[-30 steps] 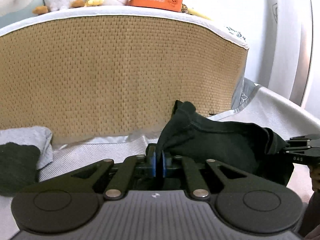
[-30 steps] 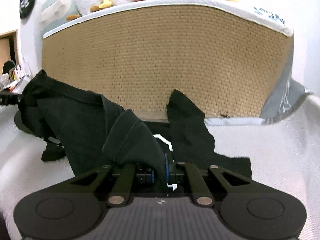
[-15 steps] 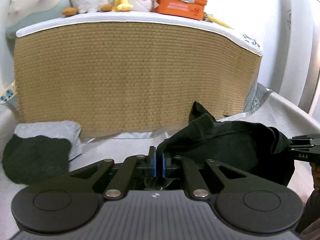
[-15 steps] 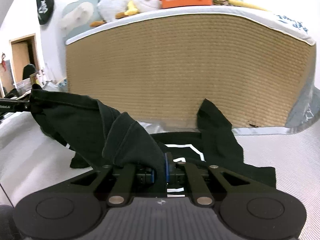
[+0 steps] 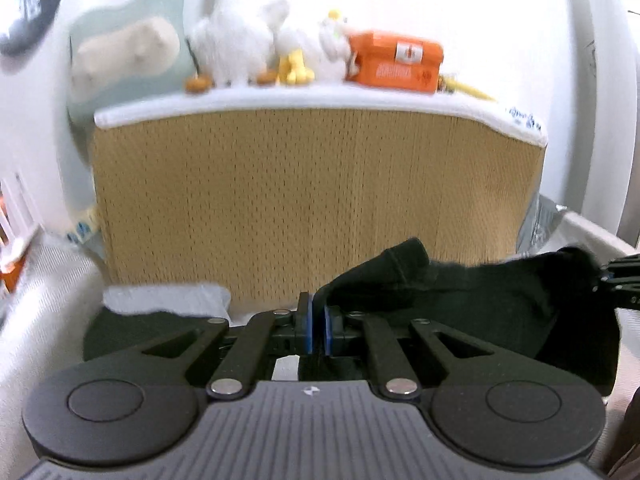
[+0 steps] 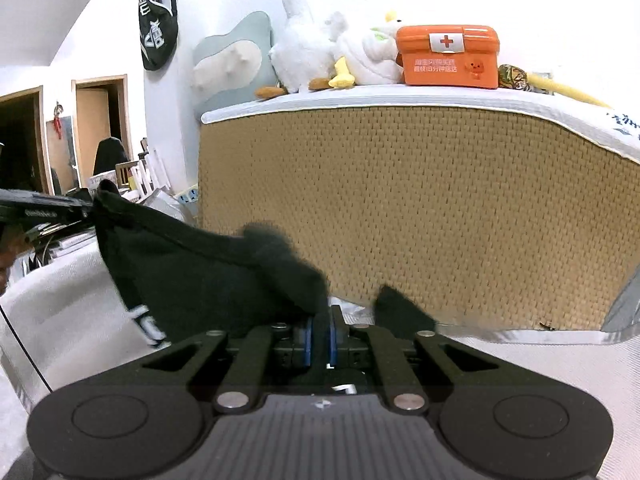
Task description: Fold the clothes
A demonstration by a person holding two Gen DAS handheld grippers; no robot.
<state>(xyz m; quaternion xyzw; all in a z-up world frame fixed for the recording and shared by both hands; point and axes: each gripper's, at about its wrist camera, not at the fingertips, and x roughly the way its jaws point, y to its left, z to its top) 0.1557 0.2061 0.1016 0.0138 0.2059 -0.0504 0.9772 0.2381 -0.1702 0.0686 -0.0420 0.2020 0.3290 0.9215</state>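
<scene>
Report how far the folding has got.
Done: a grey and a dark piece lie stacked by the woven panel. In hand: the left gripper and right gripper each pinch the black garment, slung between them. Left: folding it.

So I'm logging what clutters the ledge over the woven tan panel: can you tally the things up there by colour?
White: 2, the tall white plush goose and the white plush duck lying down
Orange: 1, the orange plastic first-aid box
Pale green: 1, the pale green cushion
Yellow: 1, a long yellow plush item, partly hidden
Total: 5
</scene>
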